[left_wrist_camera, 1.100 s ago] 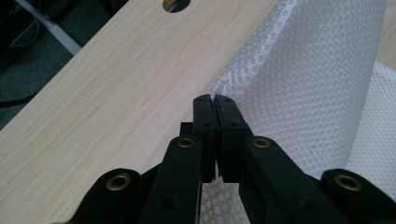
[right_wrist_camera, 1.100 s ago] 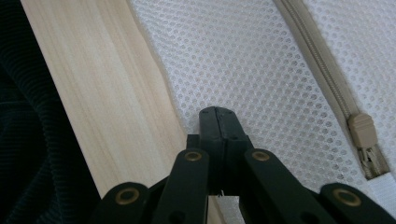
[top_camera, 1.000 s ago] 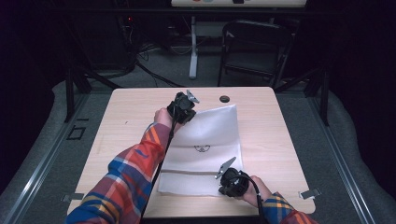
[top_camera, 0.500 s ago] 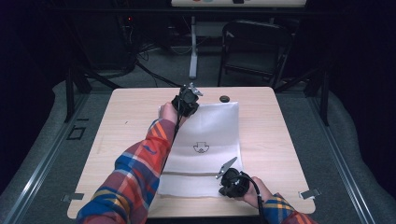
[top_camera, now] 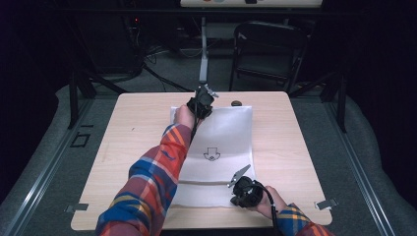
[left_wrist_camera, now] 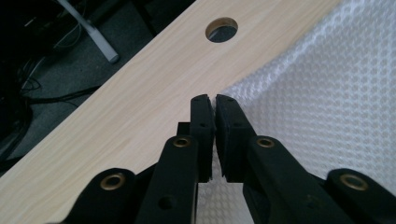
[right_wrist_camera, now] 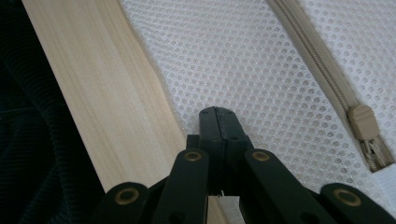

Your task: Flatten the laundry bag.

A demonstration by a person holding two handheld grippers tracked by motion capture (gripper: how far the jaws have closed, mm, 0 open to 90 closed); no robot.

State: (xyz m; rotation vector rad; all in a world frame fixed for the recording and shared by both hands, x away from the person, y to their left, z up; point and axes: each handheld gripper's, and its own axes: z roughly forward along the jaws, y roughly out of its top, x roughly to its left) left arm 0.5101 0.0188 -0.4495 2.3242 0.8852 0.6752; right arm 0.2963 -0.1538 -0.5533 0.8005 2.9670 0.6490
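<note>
High view: mesh bag (top_camera: 219,147) lies flat on the desk (top_camera: 137,142), stretched between both grippers. Left gripper (top_camera: 202,102) clamps the far corner, jaws nearly closed on mesh. Right gripper (top_camera: 242,189) is pinched tight on the near edge. Spreading appears largely done; release remains. Right gripper view adds the zipper (right_wrist_camera: 362,122), just right of its jaws; left gripper view adds a desk hole (left_wrist_camera: 221,29) ahead.

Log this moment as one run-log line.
left gripper: shut on mesh bag far corner | right gripper: shut on near edge | bag flat on table | zipper closed
</note>
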